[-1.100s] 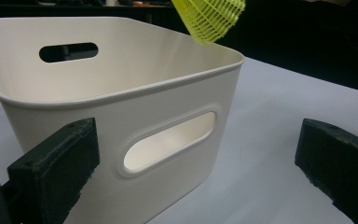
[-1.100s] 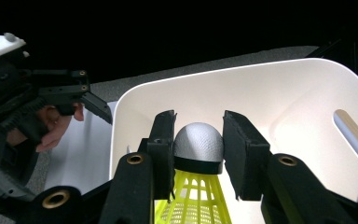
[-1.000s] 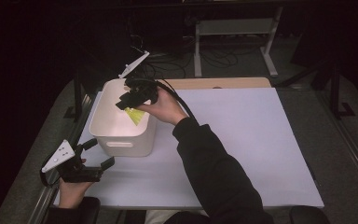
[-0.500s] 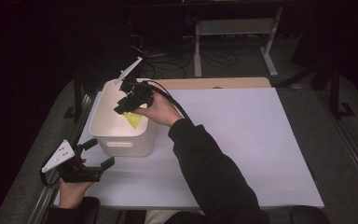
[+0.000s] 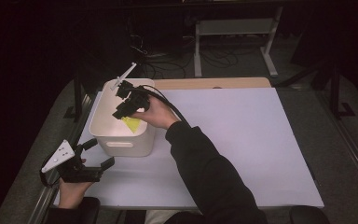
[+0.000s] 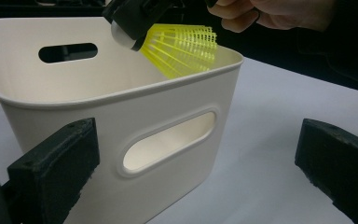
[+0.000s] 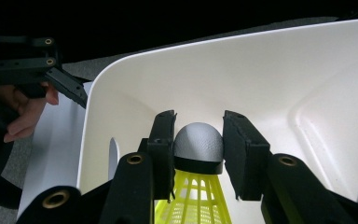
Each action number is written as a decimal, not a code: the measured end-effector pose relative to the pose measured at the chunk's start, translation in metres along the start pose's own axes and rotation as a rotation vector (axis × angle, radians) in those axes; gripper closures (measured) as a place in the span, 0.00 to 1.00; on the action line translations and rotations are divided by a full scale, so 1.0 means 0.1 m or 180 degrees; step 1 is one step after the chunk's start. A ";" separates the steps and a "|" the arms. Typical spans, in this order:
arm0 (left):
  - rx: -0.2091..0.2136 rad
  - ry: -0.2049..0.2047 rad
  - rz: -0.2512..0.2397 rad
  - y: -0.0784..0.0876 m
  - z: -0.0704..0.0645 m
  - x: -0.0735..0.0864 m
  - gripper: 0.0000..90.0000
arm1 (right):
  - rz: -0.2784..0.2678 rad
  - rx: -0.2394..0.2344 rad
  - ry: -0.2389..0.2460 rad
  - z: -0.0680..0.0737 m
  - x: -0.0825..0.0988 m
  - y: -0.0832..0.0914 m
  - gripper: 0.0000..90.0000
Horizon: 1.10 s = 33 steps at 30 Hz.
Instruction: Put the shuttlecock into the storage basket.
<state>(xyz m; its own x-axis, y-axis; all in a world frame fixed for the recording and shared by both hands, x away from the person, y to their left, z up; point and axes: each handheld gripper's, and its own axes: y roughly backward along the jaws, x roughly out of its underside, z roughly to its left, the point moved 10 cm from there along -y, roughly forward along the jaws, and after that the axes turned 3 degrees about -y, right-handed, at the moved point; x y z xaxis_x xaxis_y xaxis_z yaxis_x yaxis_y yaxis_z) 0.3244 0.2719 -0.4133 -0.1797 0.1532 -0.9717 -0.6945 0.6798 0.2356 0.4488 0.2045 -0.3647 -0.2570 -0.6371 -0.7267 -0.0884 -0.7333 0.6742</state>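
A yellow shuttlecock (image 5: 131, 123) with a grey-white cork (image 7: 198, 144) hangs over the open white bin (image 5: 121, 140), cork pointing down into it. My right gripper (image 7: 198, 140) is shut on the cork, one jaw on each side, and hovers just above the bin's inside (image 7: 261, 74). In the left gripper view the shuttlecock's skirt (image 6: 182, 46) pokes above the bin's near rim (image 6: 168, 107). My left gripper (image 5: 101, 152) rests open on the table just in front of the bin's handle-slot wall, with nothing between its jaws.
The bin stands at the left end of a white mat (image 5: 242, 140) over the table. A wooden strip (image 5: 214, 83) runs along the far edge. Dark floor, cables and a metal stand (image 5: 233, 28) lie beyond.
My right gripper has shifted slightly left and lower over the bin with the shuttlecock in it. The left gripper has stayed put.
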 end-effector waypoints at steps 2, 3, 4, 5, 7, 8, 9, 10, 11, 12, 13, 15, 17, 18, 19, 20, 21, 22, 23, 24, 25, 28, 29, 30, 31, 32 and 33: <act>-0.0001 0.0003 0.0000 0.00 0.00 0.00 0.00 | 0.0019 -0.0002 -0.0004 0.01 0.01 -0.02 0.71; 0.0000 0.0002 0.0001 0.00 0.00 0.00 0.00 | 0.0036 -0.0006 -0.0018 0.01 0.01 -0.03 0.71; 0.0000 0.0002 0.0003 0.00 0.00 0.00 0.00 | 0.0046 -0.0002 -0.0024 0.00 0.02 -0.04 0.71; 0.0000 0.0002 0.0002 0.00 0.00 0.00 0.00 | 0.0061 -0.0004 -0.0038 0.00 0.03 -0.05 0.71; 0.0000 0.0003 0.0000 0.00 0.00 0.00 0.00 | 0.0083 -0.0006 -0.0071 0.00 0.04 -0.06 0.71; 0.0000 0.0003 0.0001 0.00 0.00 0.00 0.00 | 0.0082 -0.0020 -0.0090 -0.01 0.04 -0.06 0.70; -0.0001 0.0001 0.0002 0.00 0.00 0.00 0.00 | 0.0080 -0.0032 -0.0116 -0.01 0.04 -0.06 0.68; 0.0000 0.0001 0.0002 0.00 0.00 0.00 0.00 | 0.0081 -0.0075 -0.0154 -0.01 0.05 -0.07 0.63; 0.0000 0.0000 0.0004 0.00 0.00 0.00 0.00 | 0.0094 -0.0085 -0.0177 -0.02 0.05 -0.07 0.61; 0.0000 0.0000 0.0004 0.00 0.00 0.00 0.00 | 0.0108 -0.0076 -0.0199 -0.03 0.07 -0.07 0.56; 0.0001 0.0001 0.0005 0.00 0.00 0.00 0.00 | 0.0113 -0.0074 -0.0221 -0.03 0.07 -0.08 0.54; -0.0001 -0.0005 0.0006 0.00 0.00 0.00 0.00 | 0.0126 -0.0089 -0.0269 -0.05 0.10 -0.08 0.51; 0.0001 -0.0004 0.0006 0.00 0.00 0.00 0.00 | 0.0126 -0.0076 -0.0305 -0.07 0.12 -0.08 0.47; 0.0000 -0.0003 0.0007 0.00 0.00 0.00 0.00 | 0.0124 -0.0075 -0.0323 -0.07 0.12 -0.07 0.45; 0.0001 -0.0004 0.0008 0.00 0.00 0.00 0.00 | 0.0126 -0.0064 -0.0336 -0.08 0.13 -0.07 0.43; 0.0000 -0.0005 0.0009 0.00 0.00 0.00 0.00 | 0.0118 -0.0045 -0.0335 -0.09 0.13 -0.06 0.40; 0.0001 -0.0007 0.0009 0.00 0.00 0.00 0.00 | 0.0118 -0.0041 -0.0334 -0.09 0.13 -0.05 0.38; 0.0000 -0.0009 0.0009 0.00 0.00 0.00 0.00 | 0.0120 -0.0044 -0.0345 -0.09 0.14 -0.03 0.35; 0.0000 -0.0011 0.0009 0.00 0.00 0.00 0.00 | 0.0119 -0.0042 -0.0347 -0.09 0.14 -0.02 0.32; 0.0001 -0.0010 0.0009 0.00 0.00 0.00 0.00 | 0.0110 -0.0031 -0.0331 -0.10 0.13 -0.01 0.28; 0.0001 -0.0010 0.0009 0.00 0.00 0.00 0.00 | 0.0110 -0.0031 -0.0331 -0.10 0.13 -0.01 0.28; 0.0000 -0.0004 0.0011 0.00 0.00 0.01 0.00 | 0.0120 0.0043 -0.0316 -0.10 0.14 0.04 0.18; 0.0000 -0.0005 0.0009 0.00 0.00 0.00 0.00 | 0.0115 0.0057 -0.0276 -0.10 0.14 0.05 0.16; 0.0000 -0.0004 0.0008 0.00 0.00 0.00 0.00 | 0.0116 0.0065 -0.0277 -0.09 0.14 0.07 0.15; -0.0001 -0.0003 0.0008 0.00 0.00 0.00 0.00 | 0.0117 0.0074 -0.0278 -0.09 0.15 0.09 0.15; -0.0001 -0.0005 0.0011 0.00 0.00 0.01 0.00 | 0.0117 0.0069 -0.0269 -0.09 0.16 0.10 0.14; -0.0002 0.0000 0.0007 0.00 0.00 0.00 0.00 | 0.0128 0.0058 -0.0271 -0.08 0.18 0.11 0.13</act>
<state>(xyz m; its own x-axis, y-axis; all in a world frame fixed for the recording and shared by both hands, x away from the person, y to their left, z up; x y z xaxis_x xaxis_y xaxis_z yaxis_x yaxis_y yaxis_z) 0.3243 0.2715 -0.4138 -0.1811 0.1547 -0.9712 -0.6946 0.6790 0.2377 0.4511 0.1830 -0.3712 -0.3414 -0.6429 -0.6856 -0.0936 -0.7026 0.7054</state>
